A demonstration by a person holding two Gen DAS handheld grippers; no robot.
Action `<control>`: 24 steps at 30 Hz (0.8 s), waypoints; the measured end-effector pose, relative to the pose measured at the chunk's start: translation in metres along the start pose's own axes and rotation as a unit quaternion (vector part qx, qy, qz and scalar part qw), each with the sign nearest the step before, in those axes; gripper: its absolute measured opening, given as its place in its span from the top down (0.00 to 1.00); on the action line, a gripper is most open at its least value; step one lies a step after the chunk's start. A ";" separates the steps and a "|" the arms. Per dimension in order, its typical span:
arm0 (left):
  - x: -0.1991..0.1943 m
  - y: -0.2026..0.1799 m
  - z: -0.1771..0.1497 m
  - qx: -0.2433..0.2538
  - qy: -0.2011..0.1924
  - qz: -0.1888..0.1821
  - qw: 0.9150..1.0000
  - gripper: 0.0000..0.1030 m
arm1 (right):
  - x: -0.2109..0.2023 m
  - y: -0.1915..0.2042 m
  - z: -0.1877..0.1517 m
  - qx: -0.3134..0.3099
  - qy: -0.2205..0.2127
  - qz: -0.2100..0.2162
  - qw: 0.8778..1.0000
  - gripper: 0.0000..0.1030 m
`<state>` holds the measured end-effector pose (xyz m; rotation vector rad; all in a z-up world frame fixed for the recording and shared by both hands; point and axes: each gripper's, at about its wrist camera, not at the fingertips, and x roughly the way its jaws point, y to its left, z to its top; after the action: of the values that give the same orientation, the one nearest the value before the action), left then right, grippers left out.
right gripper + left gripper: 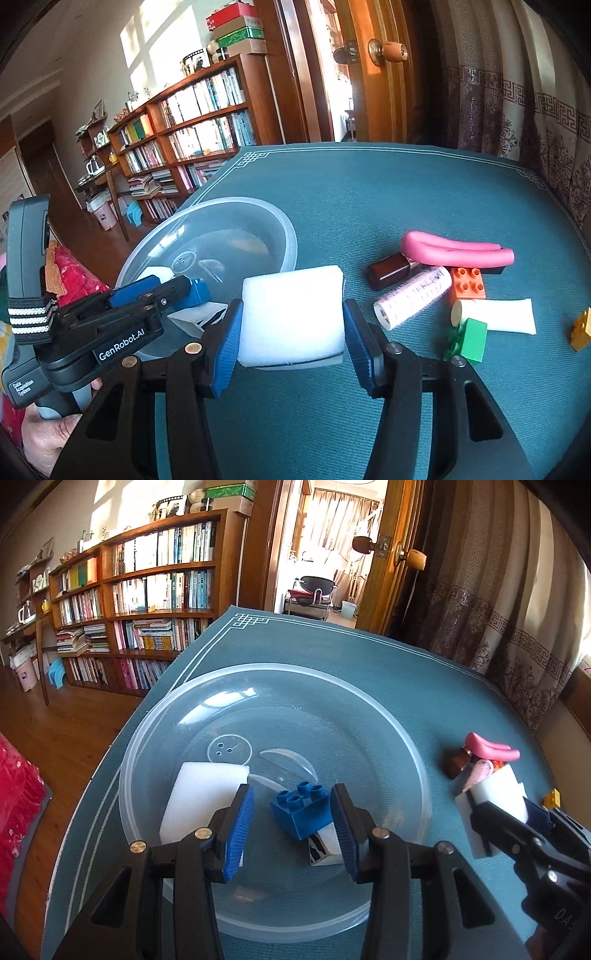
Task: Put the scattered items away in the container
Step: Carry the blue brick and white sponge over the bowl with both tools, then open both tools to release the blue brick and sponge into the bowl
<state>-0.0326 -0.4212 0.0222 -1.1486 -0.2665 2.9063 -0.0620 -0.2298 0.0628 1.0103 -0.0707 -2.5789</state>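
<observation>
A clear plastic bowl (406,738) stands on the teal mat and holds a white sponge (207,794), a blue brick (301,814) and a small black-and-white box (323,847). My left gripper (292,792) hangs open over the bowl, its pads on either side of the blue brick, which rests in the bowl. My right gripper (292,306) is shut on a second white sponge (291,314) just right of the bowl (291,236). In the left wrist view the right gripper (491,808) shows at the right edge with that sponge.
Right of the sponge lie a pink foam tube (458,251), a brown bottle (389,271), a pink hair roller (413,299), an orange brick (467,284), a white tube (495,314), a green brick (467,338) and a yellow brick (581,328). Bookshelves, a door and a curtain stand behind.
</observation>
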 end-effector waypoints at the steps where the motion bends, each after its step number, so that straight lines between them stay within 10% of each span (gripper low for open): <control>1: -0.001 0.001 0.000 0.000 -0.001 -0.001 1.000 0.53 | 0.003 0.002 0.001 -0.002 0.001 0.001 1.000 0.46; 24: -0.030 0.015 0.004 -0.006 -0.033 0.004 0.999 0.31 | 0.057 0.037 0.019 -0.060 -0.002 0.010 0.998 0.45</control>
<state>-0.0123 -0.4391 0.0432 -1.0589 -0.2821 2.9581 -0.1012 -0.2861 0.0469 0.9551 0.0710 -2.5348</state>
